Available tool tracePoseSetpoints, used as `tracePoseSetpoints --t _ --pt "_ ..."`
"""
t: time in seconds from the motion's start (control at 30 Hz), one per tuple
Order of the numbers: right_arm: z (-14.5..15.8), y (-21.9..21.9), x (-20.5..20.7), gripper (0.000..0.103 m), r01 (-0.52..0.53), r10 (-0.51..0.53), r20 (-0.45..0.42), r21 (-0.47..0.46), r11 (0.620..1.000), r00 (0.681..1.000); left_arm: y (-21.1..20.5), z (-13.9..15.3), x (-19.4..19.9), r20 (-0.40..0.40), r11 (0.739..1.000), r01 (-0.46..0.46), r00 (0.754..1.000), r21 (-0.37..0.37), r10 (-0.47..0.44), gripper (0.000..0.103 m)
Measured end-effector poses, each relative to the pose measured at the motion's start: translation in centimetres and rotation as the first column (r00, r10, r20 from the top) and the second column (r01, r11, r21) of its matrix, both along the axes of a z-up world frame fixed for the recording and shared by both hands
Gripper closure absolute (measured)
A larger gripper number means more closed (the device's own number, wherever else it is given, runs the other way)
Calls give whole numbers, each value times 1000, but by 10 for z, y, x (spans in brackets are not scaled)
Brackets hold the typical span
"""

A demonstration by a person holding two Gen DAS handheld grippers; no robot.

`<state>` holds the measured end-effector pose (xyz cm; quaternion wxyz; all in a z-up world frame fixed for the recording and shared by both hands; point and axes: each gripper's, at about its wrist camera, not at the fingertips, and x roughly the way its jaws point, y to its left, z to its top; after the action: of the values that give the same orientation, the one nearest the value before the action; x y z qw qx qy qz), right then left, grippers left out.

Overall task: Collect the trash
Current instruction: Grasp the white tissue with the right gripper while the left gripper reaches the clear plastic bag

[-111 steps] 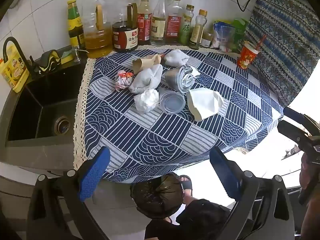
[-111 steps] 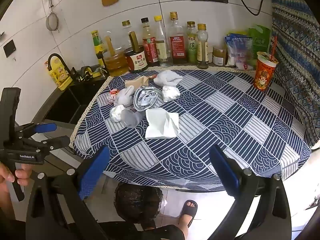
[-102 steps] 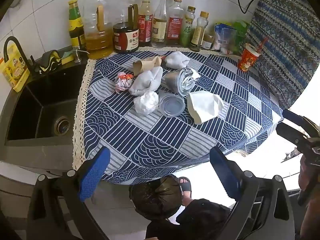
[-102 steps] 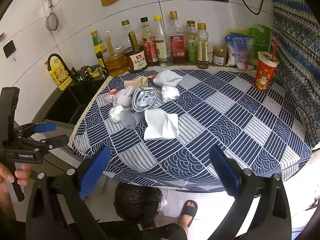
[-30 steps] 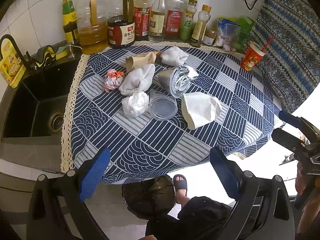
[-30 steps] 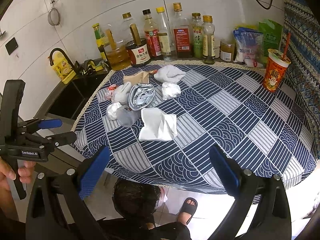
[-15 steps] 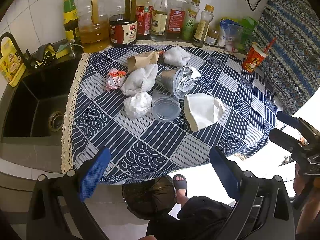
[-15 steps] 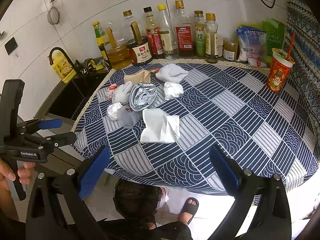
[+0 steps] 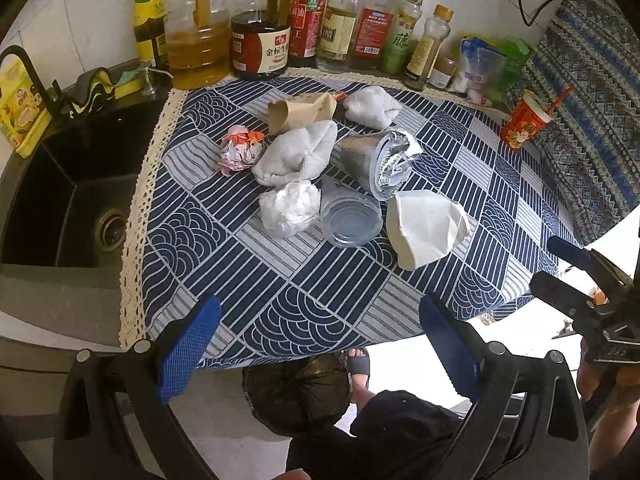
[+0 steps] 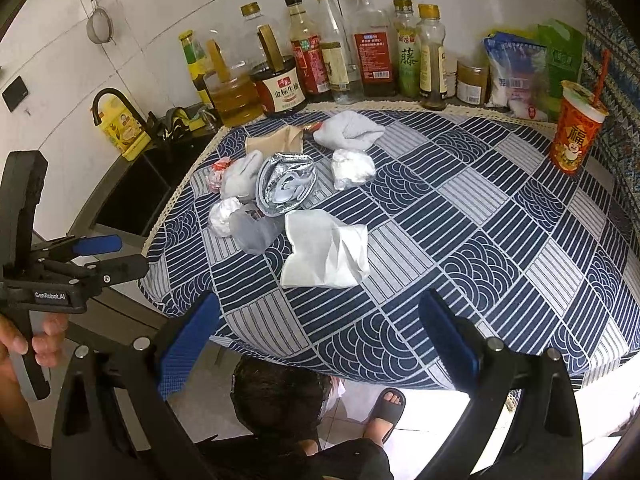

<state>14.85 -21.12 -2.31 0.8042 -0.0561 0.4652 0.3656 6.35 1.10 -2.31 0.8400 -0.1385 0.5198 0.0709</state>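
Left gripper (image 9: 320,354): fingers spread wide, empty, held above the near table edge.
Right gripper (image 10: 320,354): fingers apart, empty, also short of the table.
Trash: clustered on the patterned tablecloth (image 9: 280,288), including a white napkin (image 9: 426,230), clear plastic lid (image 9: 352,222), foil cup (image 9: 380,162) on its side and crumpled wrapper (image 9: 240,150).
Bin: black-lined trash bin (image 9: 296,394) on the floor below the table edge.
Behind: 1 red drink cup (image 10: 576,132) stands upright, well apart from the pile.
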Motion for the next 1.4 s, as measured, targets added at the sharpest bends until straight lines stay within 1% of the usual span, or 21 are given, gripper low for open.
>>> tracePoseSetpoints --t 0.13,0.2,0.27,0.33,0.4,0.5,0.57,0.63,0.7,0.83,0.93,1.0,1.1,1.17,1.23,1.3,1.4 --pt "-5 6 8 5 0 -1 -18 -3 1000 1000 8 -5 8 -9 999 -7 1000 -31 7 7" --pt "-9 10 12 4 1 -2 -21 -8 1000 1000 15 -8 13 -16 999 -18 1000 -35 17 7" --pt "-13 14 17 4 -8 8 -43 -2 1000 999 21 -13 19 -36 998 -26 999 -54 24 7" --pt "-17 18 23 4 -4 4 -58 -3 1000 998 27 -17 25 -39 997 -28 999 -72 25 7" --pt "-23 22 29 4 2 -3 -82 -9 1000 997 31 -20 30 -42 997 -36 999 -73 33 7" --pt "-36 27 39 5 4 -4 -148 -5 1000 989 41 -30 41 -73 994 -53 996 -96 46 7" --pt "-41 31 42 5 4 -6 -165 -14 1000 986 48 -35 48 -88 991 -66 995 -112 56 7" --pt "-46 36 44 5 0 -5 -169 -29 1000 986 54 -41 55 -99 989 -73 993 -125 61 7" --pt "-51 42 47 5 -5 -3 -176 -44 999 984 61 -46 62 -113 989 -91 991 -120 78 7" --pt "-61 55 53 5 2 -16 -177 -77 997 984 72 -56 72 -123 981 -112 988 -158 93 7" --pt "-70 67 56 4 2 -21 -176 -105 994 984 77 -61 76 -133 977 -130 985 -169 108 7" --pt "-77 76 58 4 15 -45 -183 -166 986 982 80 -65 77 -140 975 -137 984 -177 113 7" --pt "-84 85 58 5 17 -54 -168 -212 977 984 84 -72 78 -159 970 -150 980 -192 120 7" --pt "-88 90 57 6 16 -52 -149 -233 972 988 86 -74 77 -165 968 -160 978 -195 129 7" --pt "-92 93 58 13 18 -55 -141 -249 968 989 88 -75 76 -165 966 -169 977 -196 138 7" --pt "-97 95 60 15 26 -64 -131 -275 961 989 89 -75 76 -164 965 -173 976 -198 142 7" --pt "-99 95 62 25 34 -71 -123 -279 960 990 91 -75 74 -163 962 -187 974 -198 156 7"
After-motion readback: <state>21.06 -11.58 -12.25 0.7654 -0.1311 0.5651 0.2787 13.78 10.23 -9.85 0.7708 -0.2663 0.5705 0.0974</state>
